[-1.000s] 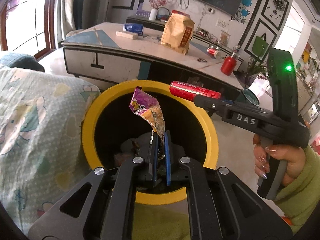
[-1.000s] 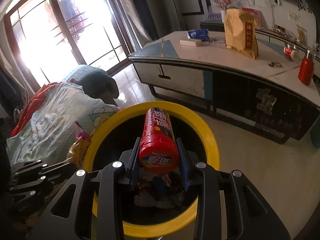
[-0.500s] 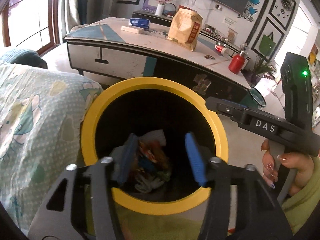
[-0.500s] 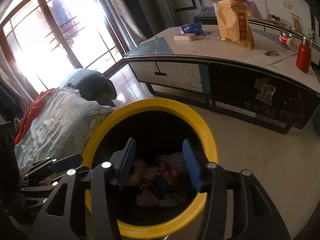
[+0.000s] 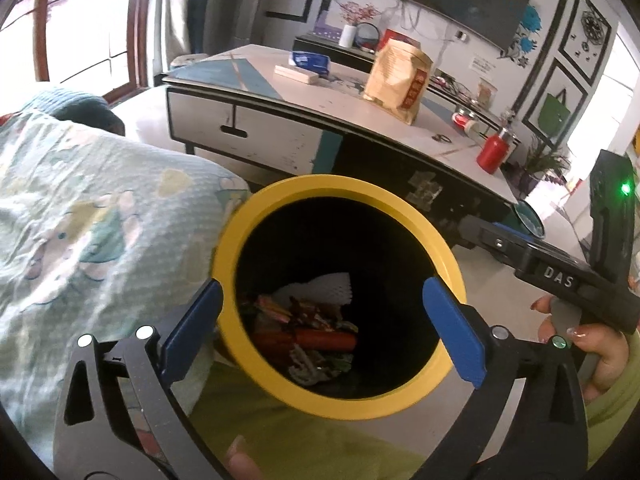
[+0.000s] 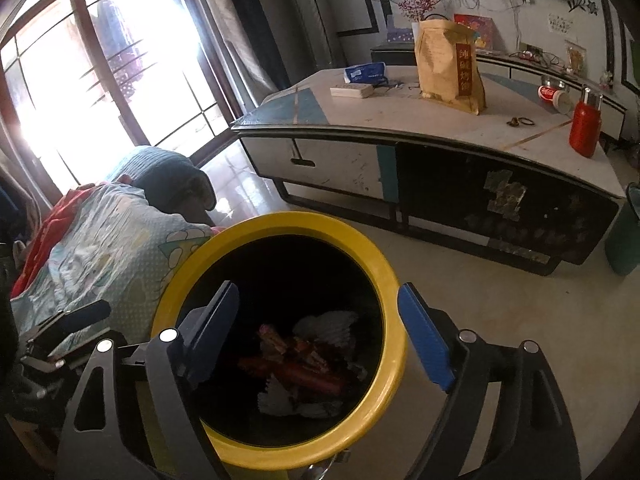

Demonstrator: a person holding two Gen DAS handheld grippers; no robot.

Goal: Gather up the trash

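Beneath us sits a round yellow-rimmed black bin (image 5: 280, 380), with both tools held over its mouth. Our left gripper (image 5: 320, 328) has just been opening and now stands spread wide with nothing between its blue pads (image 5: 452, 332); our right gripper (image 6: 320, 332) has likewise just been opening and is empty. Down inside the bin lies the trash: a red cylindrical can (image 5: 324, 338) among crumpled wrappers (image 5: 304, 312) and white foam netting (image 5: 320, 288). Left of the bin lies a pale patterned quilt (image 5: 80, 220). Farther off stands a long low cabinet (image 6: 360, 152) bearing a tan paper bag (image 6: 448, 68) and a red flask (image 6: 586, 128).
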